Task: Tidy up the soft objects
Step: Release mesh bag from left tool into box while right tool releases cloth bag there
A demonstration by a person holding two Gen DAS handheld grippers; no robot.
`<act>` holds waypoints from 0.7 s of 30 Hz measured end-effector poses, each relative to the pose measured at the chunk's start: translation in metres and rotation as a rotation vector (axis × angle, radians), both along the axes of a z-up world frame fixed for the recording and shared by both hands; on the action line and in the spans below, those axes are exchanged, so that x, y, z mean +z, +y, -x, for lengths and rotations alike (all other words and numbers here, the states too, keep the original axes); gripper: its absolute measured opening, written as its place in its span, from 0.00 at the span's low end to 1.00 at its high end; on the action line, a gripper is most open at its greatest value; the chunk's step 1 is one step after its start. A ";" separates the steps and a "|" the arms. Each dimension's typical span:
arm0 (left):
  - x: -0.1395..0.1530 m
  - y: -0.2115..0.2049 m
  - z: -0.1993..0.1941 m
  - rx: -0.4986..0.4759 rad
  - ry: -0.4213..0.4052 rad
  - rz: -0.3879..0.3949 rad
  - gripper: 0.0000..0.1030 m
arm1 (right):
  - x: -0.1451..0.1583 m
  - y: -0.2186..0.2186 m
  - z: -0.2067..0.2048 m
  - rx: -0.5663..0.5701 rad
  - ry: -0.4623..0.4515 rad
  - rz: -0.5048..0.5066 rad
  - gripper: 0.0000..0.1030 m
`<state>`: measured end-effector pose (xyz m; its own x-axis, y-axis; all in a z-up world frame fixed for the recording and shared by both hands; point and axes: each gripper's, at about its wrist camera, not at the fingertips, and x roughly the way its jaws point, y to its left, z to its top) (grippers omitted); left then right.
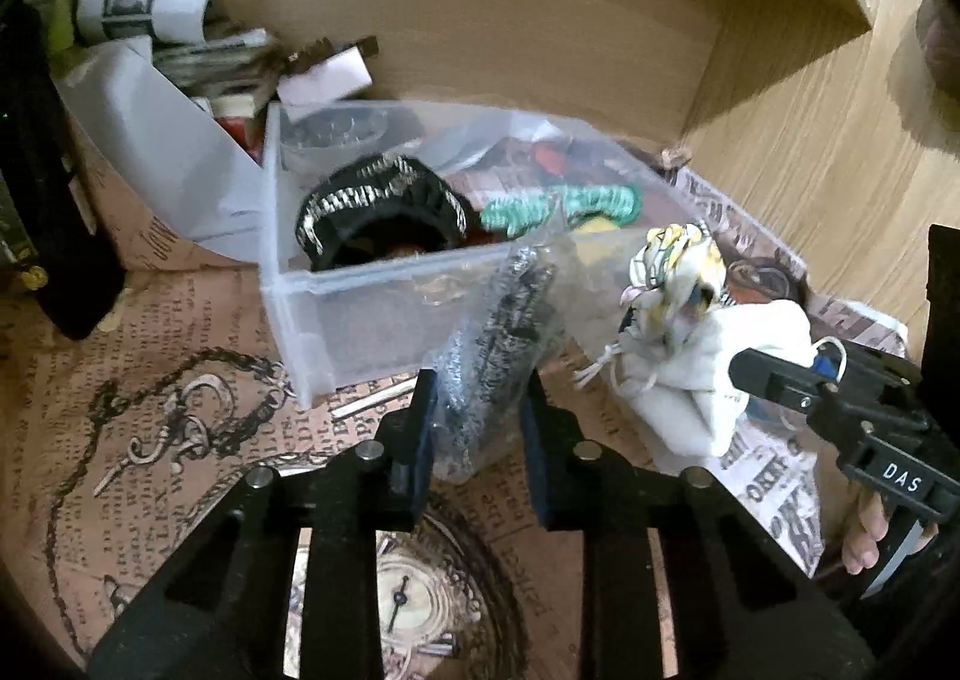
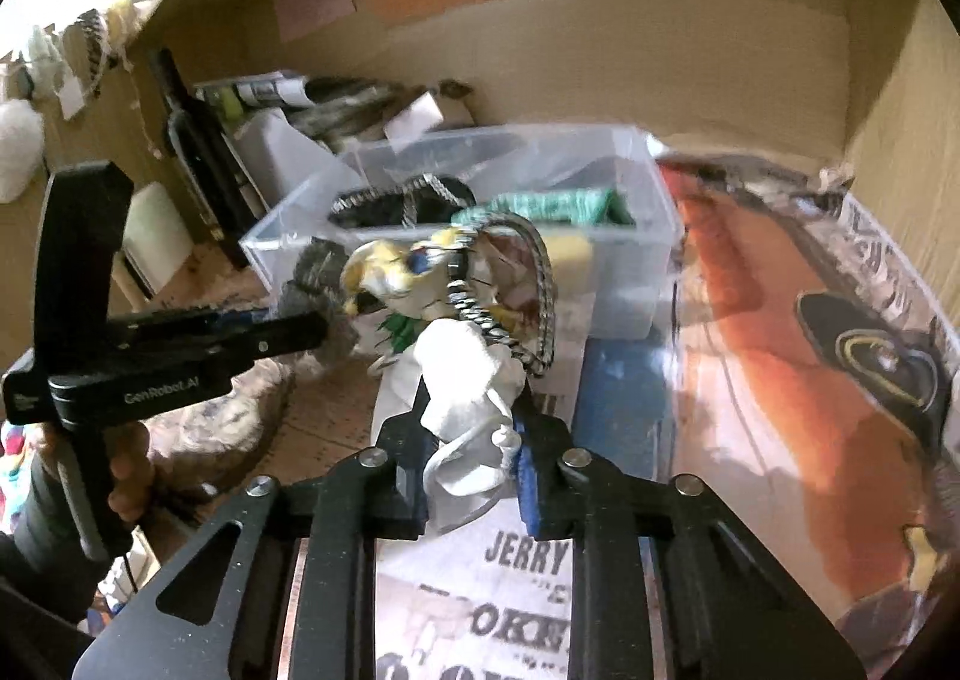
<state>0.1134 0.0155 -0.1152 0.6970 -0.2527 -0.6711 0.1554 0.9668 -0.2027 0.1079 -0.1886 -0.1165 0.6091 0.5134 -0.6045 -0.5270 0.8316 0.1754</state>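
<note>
Left gripper [image 1: 477,410]: my fingers are clamped on a crinkly clear plastic bag of dark grey fabric [image 1: 501,332], just in front of the clear plastic bin [image 1: 288,284].
Right gripper [image 2: 471,440]: I have it closed on a white cloth drawstring pouch [image 2: 468,380], just in front of the bin too.
Pouch top: a floral yellow-and-white fabric bundle [image 2: 396,272] and a black-and-white braided cord [image 2: 540,272].
Bin contents: a black knitted band with silver stitching [image 1: 378,206] and a green braided cord [image 1: 558,203].

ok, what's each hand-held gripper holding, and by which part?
Left hand-held gripper: clear plastic bag, by its lower end. Right hand-held gripper: white drawstring pouch, by its bottom end.
</note>
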 end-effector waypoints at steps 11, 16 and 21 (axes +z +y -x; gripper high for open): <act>0.057 0.010 0.026 0.030 -0.168 0.032 0.24 | 0.048 -0.002 0.019 0.034 -0.144 -0.072 0.19; 0.077 0.013 0.031 0.043 -0.233 0.036 0.24 | 0.068 -0.006 0.017 0.009 -0.219 -0.108 0.19; 0.090 0.017 0.022 0.066 -0.265 0.034 0.24 | 0.083 -0.008 0.005 -0.029 -0.275 -0.127 0.19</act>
